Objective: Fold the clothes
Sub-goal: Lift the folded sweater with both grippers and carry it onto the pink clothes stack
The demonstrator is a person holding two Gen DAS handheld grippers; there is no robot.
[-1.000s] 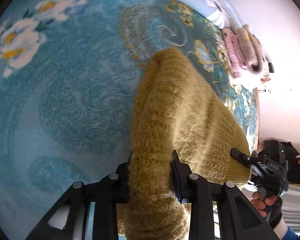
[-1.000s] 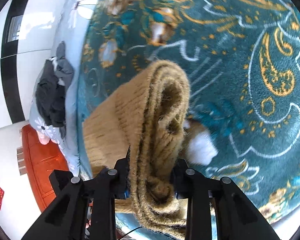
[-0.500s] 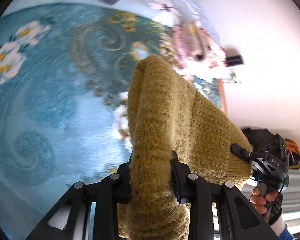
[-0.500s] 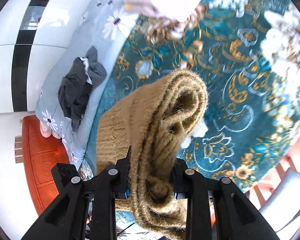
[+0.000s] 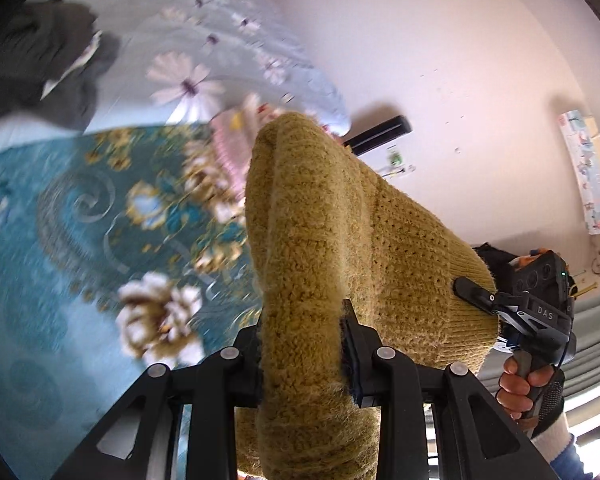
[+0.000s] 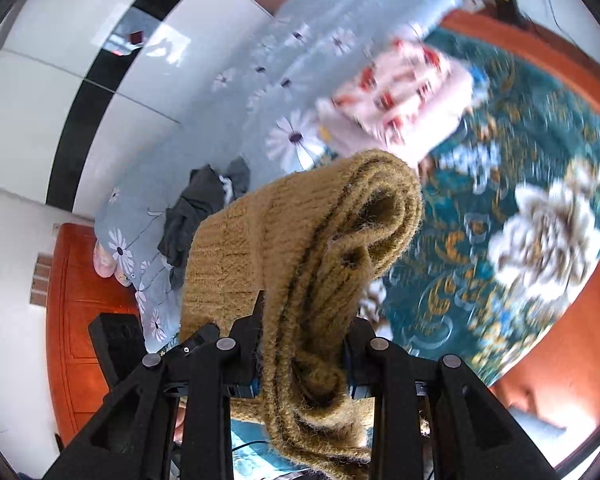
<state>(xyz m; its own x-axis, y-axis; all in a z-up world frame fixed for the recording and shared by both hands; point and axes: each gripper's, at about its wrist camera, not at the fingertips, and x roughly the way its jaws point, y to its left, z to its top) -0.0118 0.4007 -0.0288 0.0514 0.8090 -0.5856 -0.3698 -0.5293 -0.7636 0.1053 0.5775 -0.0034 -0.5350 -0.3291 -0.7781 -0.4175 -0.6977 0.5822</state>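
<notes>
Both hand-held grippers — left (image 5: 302, 344), right (image 6: 302, 344) — clench the mustard sweater (image 5: 340, 240), stretched crosswise between them above the bed (image 5: 60, 280), apparently airborne.

The sweater (image 5: 320, 240) hangs above the blanket (image 5: 60, 280) (pinched at both ends); a folded garment (image 6: 400, 96) lies beyond.

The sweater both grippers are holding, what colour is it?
Mustard yellow knit; the sweater shows best in the left wrist view.

Pink folded clothes (image 6: 400, 96) and dark garment (image 6: 204, 216) (crumpled) occupy the bed's far side.
</notes>
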